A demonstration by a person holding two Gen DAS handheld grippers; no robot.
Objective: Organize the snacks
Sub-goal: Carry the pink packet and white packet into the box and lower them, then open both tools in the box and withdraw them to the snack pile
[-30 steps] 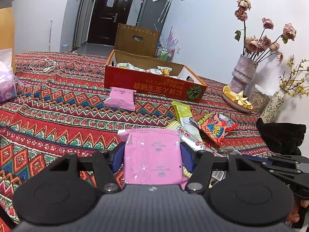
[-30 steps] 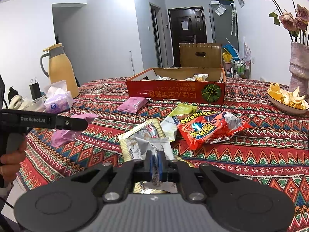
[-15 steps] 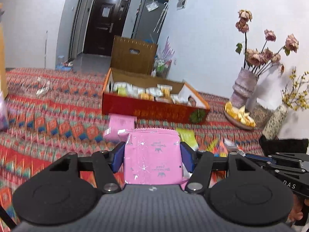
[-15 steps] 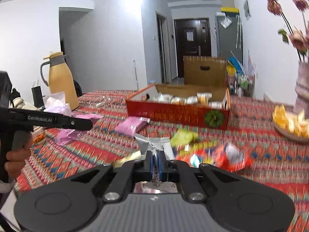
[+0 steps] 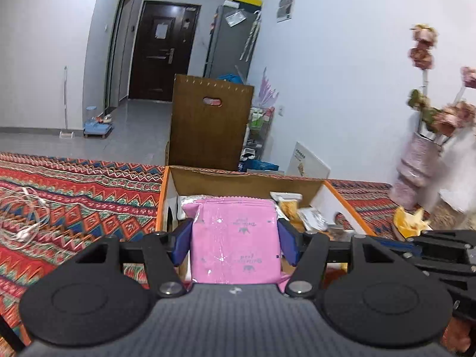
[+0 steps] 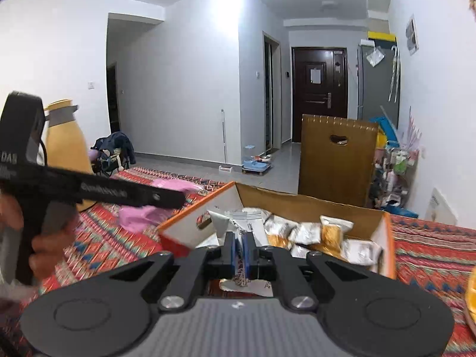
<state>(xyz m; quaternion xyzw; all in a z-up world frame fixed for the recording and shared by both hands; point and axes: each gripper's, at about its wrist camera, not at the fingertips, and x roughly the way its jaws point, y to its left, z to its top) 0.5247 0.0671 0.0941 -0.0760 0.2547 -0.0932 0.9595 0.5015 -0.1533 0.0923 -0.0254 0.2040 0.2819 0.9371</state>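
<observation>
Snack box (image 5: pixel 315 182): open cardboard carton on the patterned tablecloth (image 5: pixel 74 190), small packets inside.
Pink packet (image 5: pixel 235 238): clamped flat by the left gripper (image 5: pixel 235 236), held over the box's near-left end.
Silver-white packet (image 6: pixel 244 223): pinched at its edge by the right gripper (image 6: pixel 241 248), jaws together, above the box's near side.

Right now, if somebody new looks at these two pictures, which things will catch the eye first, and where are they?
First the pink snack packet, clamped between the left gripper's blue pads in the foreground. Just beyond it the open cardboard box sits on the bright patterned tablecloth, already holding several small white and orange packets. The right gripper is pinched shut on a thin silvery wrapper in front of that box.
</observation>
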